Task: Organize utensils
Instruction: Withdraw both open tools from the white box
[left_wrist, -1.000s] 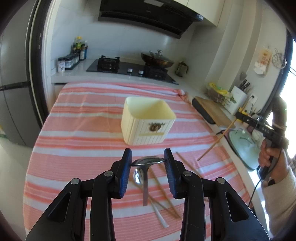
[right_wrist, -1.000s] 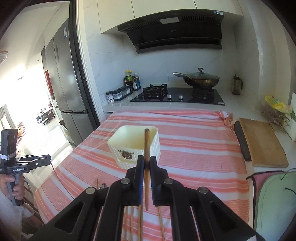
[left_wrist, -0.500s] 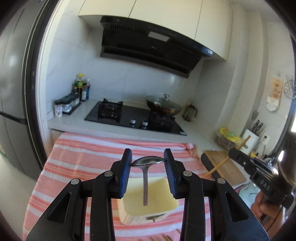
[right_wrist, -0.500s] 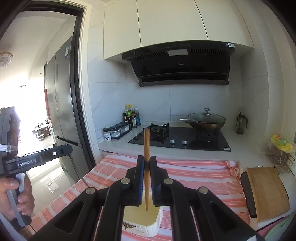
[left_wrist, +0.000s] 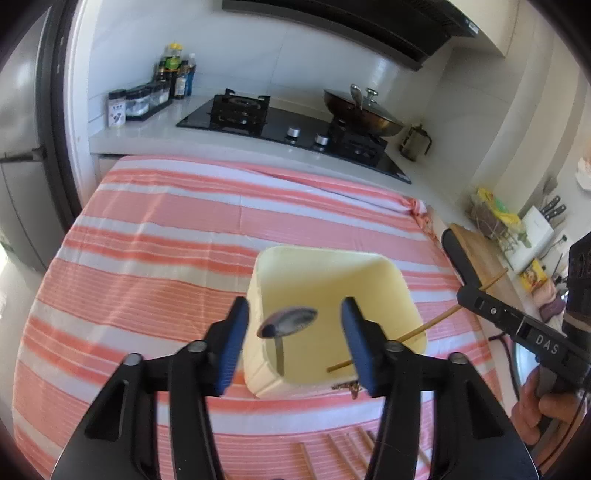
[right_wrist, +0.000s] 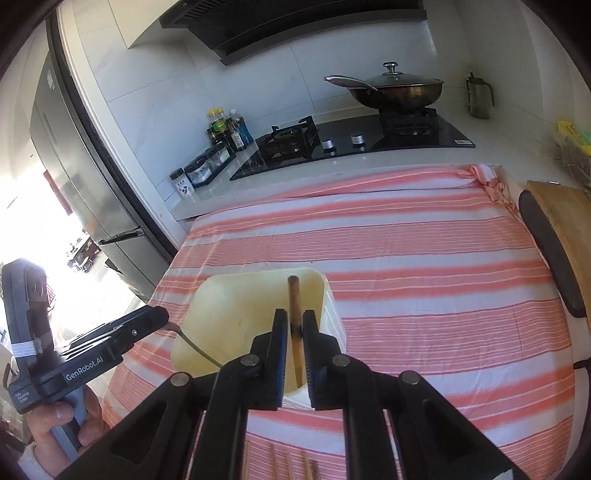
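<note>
A cream square utensil holder (left_wrist: 332, 280) stands on the striped cloth; it also shows in the right wrist view (right_wrist: 236, 317). My left gripper (left_wrist: 291, 332) is open over it, and a metal spoon (left_wrist: 286, 323) sits loose between the fingers, handle down into the holder. My right gripper (right_wrist: 294, 332) is shut on a wooden chopstick (right_wrist: 294, 302), whose tip points down into the holder. That chopstick (left_wrist: 417, 330) crosses the holder's right rim in the left wrist view. The spoon handle (right_wrist: 195, 347) shows in the right wrist view.
Several chopsticks (left_wrist: 351, 443) lie on the pink striped cloth (left_wrist: 166, 229) near the front edge. A stove (right_wrist: 332, 140) with a lidded wok (right_wrist: 399, 88) and condiment bottles (left_wrist: 173, 74) stand behind. A cutting board (right_wrist: 565, 221) lies at the right.
Both grippers have tilted down over the holder. The left jaws have opened and the spoon has slipped free. The chopstick tip has gone into the holder.
</note>
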